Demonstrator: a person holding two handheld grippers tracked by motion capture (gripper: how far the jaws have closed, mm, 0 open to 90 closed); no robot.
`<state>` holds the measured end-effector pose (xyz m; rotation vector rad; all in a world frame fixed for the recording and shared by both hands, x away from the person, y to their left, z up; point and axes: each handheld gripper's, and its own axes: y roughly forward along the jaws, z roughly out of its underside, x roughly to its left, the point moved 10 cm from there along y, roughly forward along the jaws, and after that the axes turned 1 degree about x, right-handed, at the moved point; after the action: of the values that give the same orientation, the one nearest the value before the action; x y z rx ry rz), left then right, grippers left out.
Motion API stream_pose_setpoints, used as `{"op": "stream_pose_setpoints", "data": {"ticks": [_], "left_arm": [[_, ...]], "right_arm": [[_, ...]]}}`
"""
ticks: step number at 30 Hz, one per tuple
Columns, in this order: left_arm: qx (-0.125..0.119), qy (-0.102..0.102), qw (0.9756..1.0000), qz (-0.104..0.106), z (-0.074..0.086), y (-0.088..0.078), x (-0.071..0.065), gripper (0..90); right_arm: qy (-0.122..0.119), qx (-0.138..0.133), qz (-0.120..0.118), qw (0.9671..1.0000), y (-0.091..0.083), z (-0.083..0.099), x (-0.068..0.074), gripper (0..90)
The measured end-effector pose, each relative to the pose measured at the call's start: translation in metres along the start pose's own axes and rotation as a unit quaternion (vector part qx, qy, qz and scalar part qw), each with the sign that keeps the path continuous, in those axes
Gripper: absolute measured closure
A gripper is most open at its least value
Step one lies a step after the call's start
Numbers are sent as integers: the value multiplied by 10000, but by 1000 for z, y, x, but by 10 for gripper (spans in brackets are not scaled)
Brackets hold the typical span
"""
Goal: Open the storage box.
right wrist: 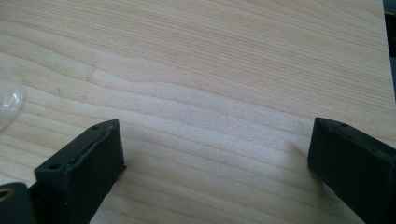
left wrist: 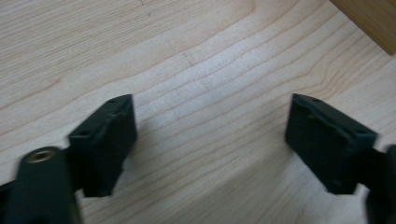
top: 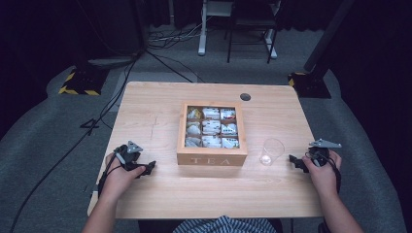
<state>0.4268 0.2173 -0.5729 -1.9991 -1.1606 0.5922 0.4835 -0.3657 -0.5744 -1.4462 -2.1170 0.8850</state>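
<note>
The person is resting both hands on the pale wooden bench [top: 155,121], one at each side, probably a ready stance before reaching in. The left gripper [top: 148,168] is lying near the front left corner of the tea box [top: 212,159], its jaws spread wide with nothing but bare, finely grained wood between them. The right gripper [top: 294,161] is sitting near the bench's right edge, jaws likewise released and empty. The nearest thing to it is the clear plastic cup [top: 271,151], standing upright just right of the box and apart from the jaws; its rounded, glossy rim is peeking into the right gripper view [right wrist: 8,100]. The square box, of warm honey-coloured wood lettered TEA on its front, is lying open at the bench's middle, nine compartments holding pale paper sachets [top: 212,127]. The cup seems placed within easy reach of the right hand.
</note>
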Motion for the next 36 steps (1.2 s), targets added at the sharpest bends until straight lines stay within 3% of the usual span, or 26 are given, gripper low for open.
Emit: {"op": "stream_pose_setpoints", "data": {"ticks": [4, 5, 11, 18, 20, 27, 33, 36], "left_arm": [[-76, -121, 9998, 164, -4, -6, -2, 241], [-130, -229, 9994, 228, -8, -13, -3, 263], [-519, -319, 9980, 196, -30, -38, -7, 296], [-994, 3, 9950, 53, -52, -54, -15, 262], [-1131, -74, 9935, 126, -59, -58, -20, 263], [-1186, 176, 9915, 506, -71, -60, -51, 295], [-1313, 303, 9875, 821, -83, -57, -78, 305], [-1356, 331, 9867, 838, -85, -55, -82, 301]], "right_arm": [[-7, 7, -7, 10000, 0, 0, 0, 34], [-11, 8, -9, 10000, 0, 0, 0, 34], [-32, 9, -22, 10000, 1, 0, 0, 34], [-34, 9, -33, 10000, 1, -1, 0, 34], [-38, 7, -31, 10000, 1, -1, 0, 34], [-38, -2, -68, 10000, 0, -1, 1, 40], [-39, -3, -70, 10000, 0, -1, 1, 40], [-37, -3, -71, 10000, 0, -1, 1, 40]]}}
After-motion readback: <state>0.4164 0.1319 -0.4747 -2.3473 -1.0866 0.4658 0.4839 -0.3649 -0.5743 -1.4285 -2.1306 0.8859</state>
